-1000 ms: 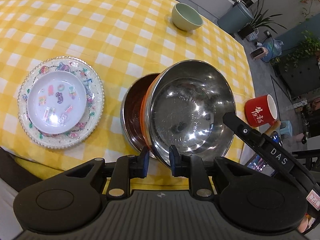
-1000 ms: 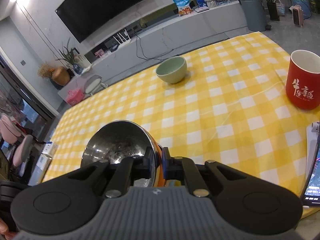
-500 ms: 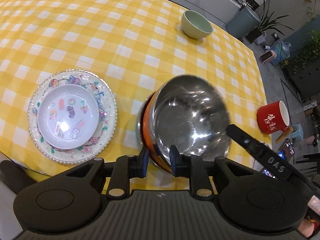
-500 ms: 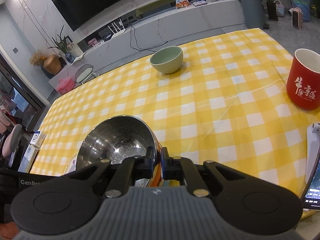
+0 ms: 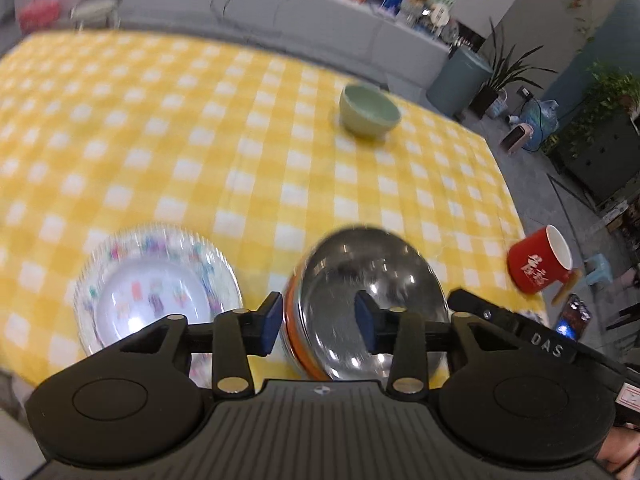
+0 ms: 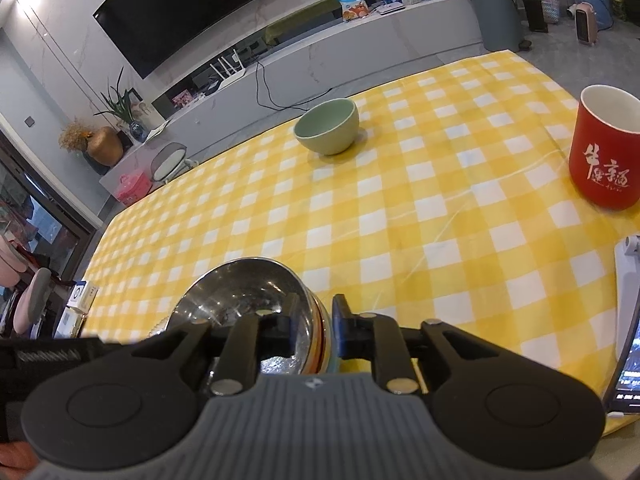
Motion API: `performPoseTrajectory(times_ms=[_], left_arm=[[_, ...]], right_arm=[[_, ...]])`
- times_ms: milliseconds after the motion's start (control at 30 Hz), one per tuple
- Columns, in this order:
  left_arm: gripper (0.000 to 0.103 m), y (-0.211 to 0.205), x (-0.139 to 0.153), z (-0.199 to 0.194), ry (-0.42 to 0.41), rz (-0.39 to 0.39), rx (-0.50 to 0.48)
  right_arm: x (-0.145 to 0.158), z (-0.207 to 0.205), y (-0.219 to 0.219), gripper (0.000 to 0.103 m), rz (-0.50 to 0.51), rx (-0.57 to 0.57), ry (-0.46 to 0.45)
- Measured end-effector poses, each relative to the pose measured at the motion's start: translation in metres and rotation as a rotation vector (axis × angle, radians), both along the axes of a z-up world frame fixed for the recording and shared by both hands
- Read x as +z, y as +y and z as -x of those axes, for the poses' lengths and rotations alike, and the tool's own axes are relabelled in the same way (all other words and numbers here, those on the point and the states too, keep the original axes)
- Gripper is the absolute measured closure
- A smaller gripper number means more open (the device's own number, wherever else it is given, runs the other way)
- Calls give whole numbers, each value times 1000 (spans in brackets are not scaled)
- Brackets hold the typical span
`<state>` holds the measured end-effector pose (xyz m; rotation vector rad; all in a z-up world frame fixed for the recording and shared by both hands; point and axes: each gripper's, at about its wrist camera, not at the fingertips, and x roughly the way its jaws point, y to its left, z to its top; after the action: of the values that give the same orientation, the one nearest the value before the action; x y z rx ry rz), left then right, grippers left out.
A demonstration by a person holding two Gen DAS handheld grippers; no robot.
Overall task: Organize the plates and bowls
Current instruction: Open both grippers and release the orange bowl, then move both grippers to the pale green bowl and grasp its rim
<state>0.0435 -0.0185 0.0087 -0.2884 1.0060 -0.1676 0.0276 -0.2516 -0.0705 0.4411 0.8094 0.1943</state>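
Motion-blurred patterned plate (image 5: pixel 158 284), its near edge hidden behind the left gripper (image 5: pixel 316 322).

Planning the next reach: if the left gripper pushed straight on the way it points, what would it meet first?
Probably the steel bowl: the left gripper, fingers just opened, straddles its rim. Past it is bare checked cloth; the green bowl sits much farther off.

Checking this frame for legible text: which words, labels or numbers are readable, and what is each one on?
"DAS": white letters on the black arm of the right tongs, seen from the left camera.
Red mug: white brush-style Chinese characters, too stylized to read with confidence.
Snack bag on the TV bench: print too small.
Left tongs' arm: lettering blurred.
Phone screen: text too small.
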Motion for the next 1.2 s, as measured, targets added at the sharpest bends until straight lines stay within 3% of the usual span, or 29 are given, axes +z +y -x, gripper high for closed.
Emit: performPoseTrajectory(times_ms=[167, 333, 400, 700, 767, 833, 867, 1000, 1100, 1200], left_arm=[[55, -4, -7, -9, -30, -27, 10], [79, -5, -18, -14, -22, -34, 18], [83, -5, -21, -15, -14, -37, 17], [84, -5, -32, -19, 14, -53, 4], [74, -4, -29, -18, -18, -60, -1], [54, -1, -22, -13, -84, -57, 0], [52, 1, -19, -11, -115, -52, 9], [40, 13, -7, -12, -145, 33, 61], [34, 22, -2, -14, -169, 79, 151], [33, 26, 7, -22, -206, 72, 164]], right_arm=[[0, -1, 5, 85, 10, 6, -11], [-3, -4, 3, 96, -9, -6, -15], [-3, -5, 2, 100, -19, -6, -13], [-7, -9, 9, 103, 14, 3, 3], [-6, -9, 8, 101, 8, 2, 4], [-5, -7, 4, 97, -13, -3, -7], [-4, -6, 2, 96, -27, -11, -17], [-1, -4, -5, 68, -67, -38, -44], [3, -3, -6, 56, -58, -64, -71], [5, -4, -6, 50, -31, -102, -90]])
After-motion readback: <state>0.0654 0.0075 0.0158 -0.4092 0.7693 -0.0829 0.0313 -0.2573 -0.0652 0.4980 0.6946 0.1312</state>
